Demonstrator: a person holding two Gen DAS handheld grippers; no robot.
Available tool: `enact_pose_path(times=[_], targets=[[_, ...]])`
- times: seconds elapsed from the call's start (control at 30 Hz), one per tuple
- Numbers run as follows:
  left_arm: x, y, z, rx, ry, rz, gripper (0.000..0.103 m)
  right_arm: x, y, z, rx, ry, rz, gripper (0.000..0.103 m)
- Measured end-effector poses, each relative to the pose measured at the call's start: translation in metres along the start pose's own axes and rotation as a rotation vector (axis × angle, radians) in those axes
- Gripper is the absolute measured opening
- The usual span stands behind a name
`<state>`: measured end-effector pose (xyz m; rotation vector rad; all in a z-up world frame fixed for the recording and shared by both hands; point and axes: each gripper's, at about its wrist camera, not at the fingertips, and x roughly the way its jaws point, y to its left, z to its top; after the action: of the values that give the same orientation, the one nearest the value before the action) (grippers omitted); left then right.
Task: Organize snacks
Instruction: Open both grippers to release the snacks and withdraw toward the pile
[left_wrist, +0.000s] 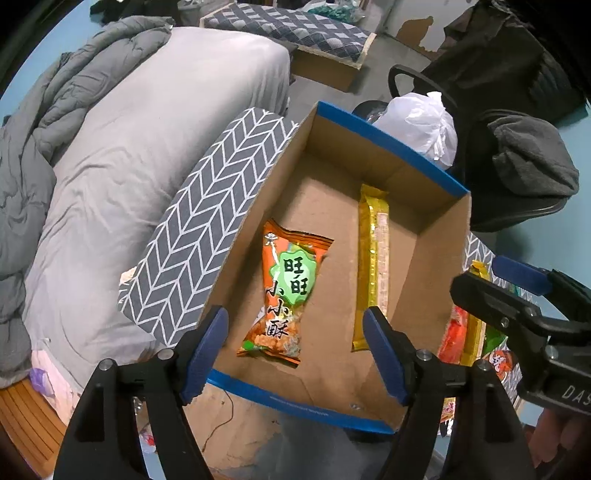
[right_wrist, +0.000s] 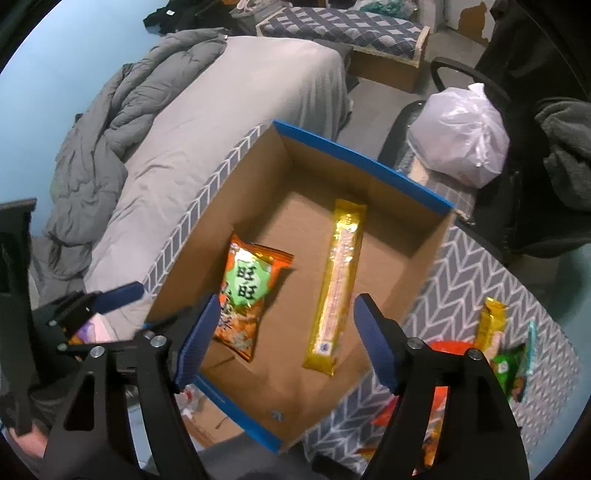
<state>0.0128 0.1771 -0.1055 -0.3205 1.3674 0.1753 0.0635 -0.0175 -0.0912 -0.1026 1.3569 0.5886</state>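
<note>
An open cardboard box with blue edges (left_wrist: 391, 147) (right_wrist: 362, 162) stands on a grey chevron-patterned table (left_wrist: 207, 221) (right_wrist: 480, 280). Inside lie an orange snack bag with a green label (left_wrist: 286, 291) (right_wrist: 249, 291) and a long yellow wafer pack (left_wrist: 373, 266) (right_wrist: 338, 284). My left gripper (left_wrist: 295, 354) is open and empty above the box's near edge. My right gripper (right_wrist: 286, 343) is open and empty above the box; it also shows in the left wrist view (left_wrist: 491, 280). More snacks (right_wrist: 495, 354) (left_wrist: 465, 332) lie on the table right of the box.
A bed with grey sheet and rumpled duvet (left_wrist: 110, 147) (right_wrist: 221, 122) stands to the left. A white plastic bag (left_wrist: 421, 125) (right_wrist: 458, 136) sits on a black chair (right_wrist: 524, 206) behind the box. A patterned mattress on a box (left_wrist: 295, 33) lies farther back.
</note>
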Motion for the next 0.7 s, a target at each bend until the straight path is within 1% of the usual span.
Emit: enact_pose_path(times=[0.13, 0.37, 0.57, 0.7], targets=[[-0.008, -0.01, -0.005, 0.025, 0.001, -0.018, 0.077, -0.015, -0.016, -0.011, 0.032, -0.006, -0.027, 0.078], [-0.02, -0.035, -0.012, 0.084, 0.001, -0.034, 0.077, -0.042, -0.044, -0.034, 0.112, -0.028, -0.038, 0.079], [-0.022, -0.064, -0.02, 0.145, 0.021, -0.054, 0.077, -0.06, -0.075, -0.059, 0.19, -0.032, -0.055, 0.08], [-0.019, -0.088, -0.026, 0.206, 0.04, -0.062, 0.077, -0.068, -0.097, -0.08, 0.251, -0.027, -0.068, 0.08]])
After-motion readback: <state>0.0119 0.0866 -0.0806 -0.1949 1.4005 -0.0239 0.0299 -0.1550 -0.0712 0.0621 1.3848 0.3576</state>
